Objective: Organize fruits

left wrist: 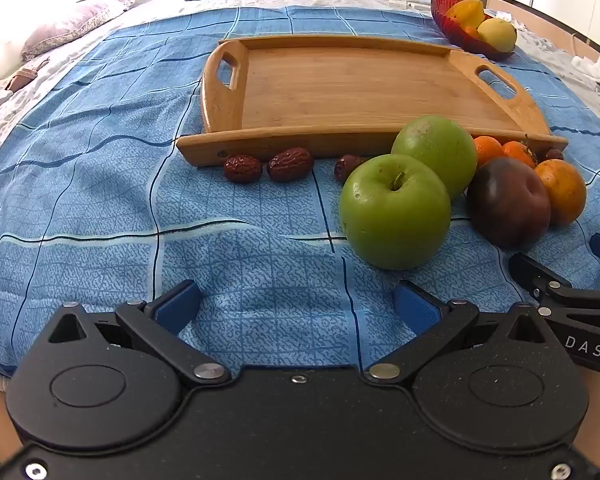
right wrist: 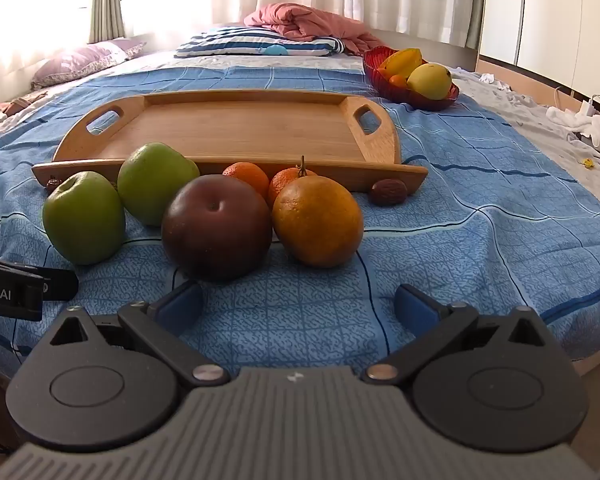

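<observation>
A: How are the two grippers seen?

B: The left gripper is spread as wide as it goes, and nothing is held in it. Only blue bed cover is seen between its blue pads. The right gripper is spread just as wide, and nothing is held there either.

A: What is found just past the left one?

B: A green apple is seen at one o'clock, near but not touched. A second green apple is tucked behind it. At two o'clock a dark red plum is laid beside an orange, with two small tangerines behind them.

A: And the little brown things?

B: Dried red dates are lined up at twelve o'clock, right against the front wall of the wooden tray.

A: What is shown from the right gripper?

B: The plum is set at eleven o'clock and the orange at twelve, side by side. One date is placed at one o'clock by the tray.

A: Is anything laid farther back?

B: A red bowl of yellow fruit is seen at one o'clock, well past the tray. A striped pillow and a pink blanket are kept at the far end.
</observation>
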Motion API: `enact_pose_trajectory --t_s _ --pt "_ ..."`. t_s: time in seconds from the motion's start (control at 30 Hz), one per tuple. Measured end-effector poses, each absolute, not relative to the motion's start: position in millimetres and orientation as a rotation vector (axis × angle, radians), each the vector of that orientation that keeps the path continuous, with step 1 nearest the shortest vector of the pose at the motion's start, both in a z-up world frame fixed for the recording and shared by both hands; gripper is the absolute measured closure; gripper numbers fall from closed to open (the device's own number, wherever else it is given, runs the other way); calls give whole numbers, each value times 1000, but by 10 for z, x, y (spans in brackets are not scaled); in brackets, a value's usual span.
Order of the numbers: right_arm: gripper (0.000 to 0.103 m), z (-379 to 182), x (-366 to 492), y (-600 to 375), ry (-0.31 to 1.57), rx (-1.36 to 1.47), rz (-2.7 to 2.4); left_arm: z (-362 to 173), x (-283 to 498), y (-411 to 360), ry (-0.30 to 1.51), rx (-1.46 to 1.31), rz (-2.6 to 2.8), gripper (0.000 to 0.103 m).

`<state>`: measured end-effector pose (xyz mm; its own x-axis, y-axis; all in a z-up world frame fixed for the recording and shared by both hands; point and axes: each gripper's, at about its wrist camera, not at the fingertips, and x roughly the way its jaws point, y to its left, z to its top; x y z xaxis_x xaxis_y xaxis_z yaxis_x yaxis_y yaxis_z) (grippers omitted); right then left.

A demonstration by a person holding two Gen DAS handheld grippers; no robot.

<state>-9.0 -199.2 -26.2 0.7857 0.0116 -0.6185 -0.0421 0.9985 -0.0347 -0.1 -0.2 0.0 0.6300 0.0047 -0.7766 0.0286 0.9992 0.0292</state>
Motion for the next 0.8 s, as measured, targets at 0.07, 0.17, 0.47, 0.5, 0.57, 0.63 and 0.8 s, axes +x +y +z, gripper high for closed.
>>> enact_pose_trajectory --t_s 0.07,0.17,0.47,0.5,0.57,0.63,0.8 --pt "0 -262 -89 -1994 668 -47 29 0 -2 -2 889 37 -15 0" --pt "0 -263 -89 -1993 668 -47 29 0 -2 0 890 36 -16 0" --pt "0 -265 -88 -1996 669 -44 30 0 -1 0 892 36 -16 0" --pt "0 -265 -89 -1994 669 -44 30 0 -1 0 892 36 -16 0" --pt "0 -266 -90 -1991 669 -44 30 0 -1 0 892 36 -16 0" --pt "0 -267 -90 -1989 669 -44 30 0 -1 0 892 36 -16 0" --pt "0 -269 -90 -1986 669 -45 30 0 -1 -1 892 36 -16 0"
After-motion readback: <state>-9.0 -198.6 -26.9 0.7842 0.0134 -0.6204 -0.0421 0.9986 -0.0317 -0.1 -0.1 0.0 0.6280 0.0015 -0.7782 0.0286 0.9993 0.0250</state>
